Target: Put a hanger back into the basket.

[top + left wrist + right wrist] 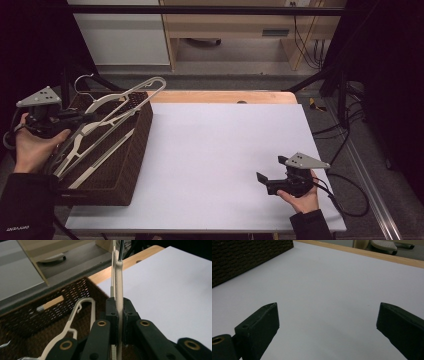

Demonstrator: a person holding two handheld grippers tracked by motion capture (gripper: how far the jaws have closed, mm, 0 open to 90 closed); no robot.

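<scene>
A white table (220, 165) is carrying a dark wicker basket (127, 165) at its left edge, with pale hangers lying inside. The left gripper (119, 315) is pinching one cream hanger (125, 100) over the basket, its far end sticking out past the rim. The right gripper (270, 181) is resting on the table's right side, well apart, its jaws spread wide with nothing between them.

Open table: we see the white sheet (220, 160) bare between the basket and our right gripper (272, 181); free passage there
Left edge: the woven basket (132, 165) walls it off
Over basket: hangers (107, 117) cross it; one rises past the rim, clamped in our left gripper (119, 322)
</scene>
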